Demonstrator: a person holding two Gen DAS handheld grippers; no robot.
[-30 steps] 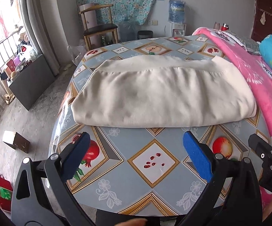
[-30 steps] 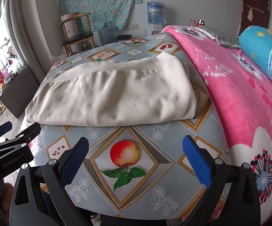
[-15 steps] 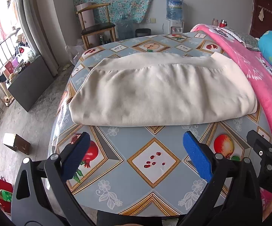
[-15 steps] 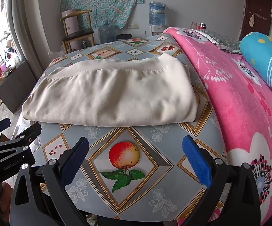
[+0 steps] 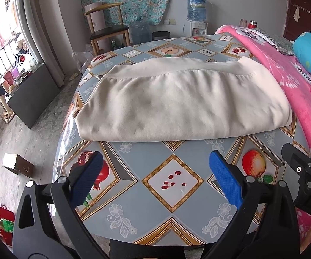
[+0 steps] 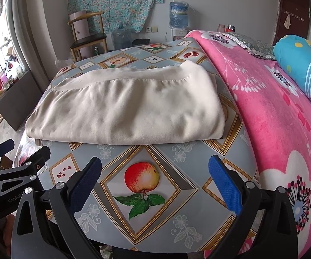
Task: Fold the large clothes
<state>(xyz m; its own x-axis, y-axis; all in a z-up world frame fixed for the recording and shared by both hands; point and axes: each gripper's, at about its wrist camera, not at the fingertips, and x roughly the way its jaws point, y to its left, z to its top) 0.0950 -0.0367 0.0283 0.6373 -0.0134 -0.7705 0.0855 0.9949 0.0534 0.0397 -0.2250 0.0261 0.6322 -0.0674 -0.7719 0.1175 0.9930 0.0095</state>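
I see the folded cream garment [image 5: 183, 105] on the fruit-print table [image 5: 172, 213]; my left gripper [image 5: 155, 179] and right gripper [image 6: 155, 179] gape empty. Only the left view shows the floor box [image 5: 18, 164].

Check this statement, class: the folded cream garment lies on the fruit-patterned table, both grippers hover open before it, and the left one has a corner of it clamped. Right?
One thing is wrong. The left gripper clamps nothing: the left wrist view shows its jaws wide apart, short of the cream garment. The rest stands: it lies folded on the fruit-patterned table, and the right gripper is open too.
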